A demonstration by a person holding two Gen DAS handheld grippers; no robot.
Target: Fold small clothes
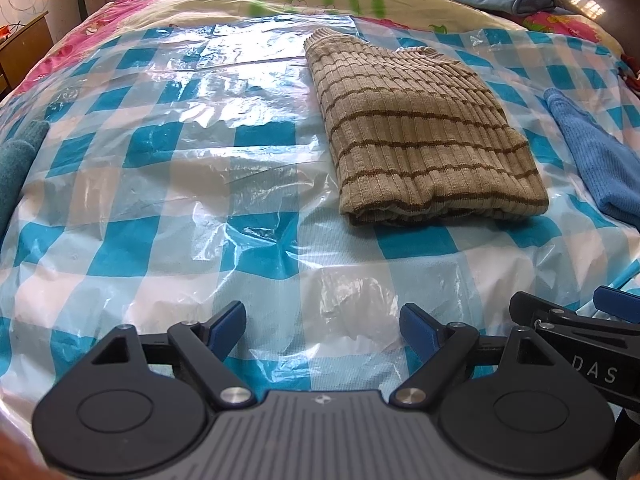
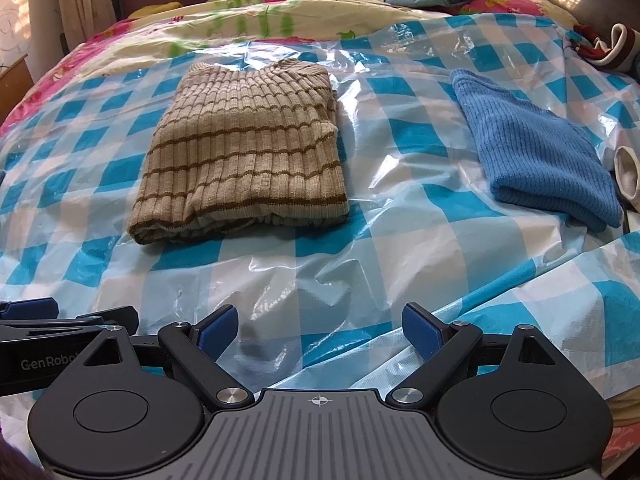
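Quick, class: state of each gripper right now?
Left gripper: open, holding nothing.
Right gripper: open, holding nothing.

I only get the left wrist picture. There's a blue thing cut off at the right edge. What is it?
Observer: It's a blue knit garment, folded. It lies on the checkered plastic sheet, apart from the striped sweater.
Operator: Is there anything beyond it?
Observer: Yes, a white cuff-like piece sits right beside its far-right side. I cannot tell what it is.
Operator: Is the other hand-held gripper holding something?
Observer: No, the right hand-held gripper is open, with nothing between its fingers.
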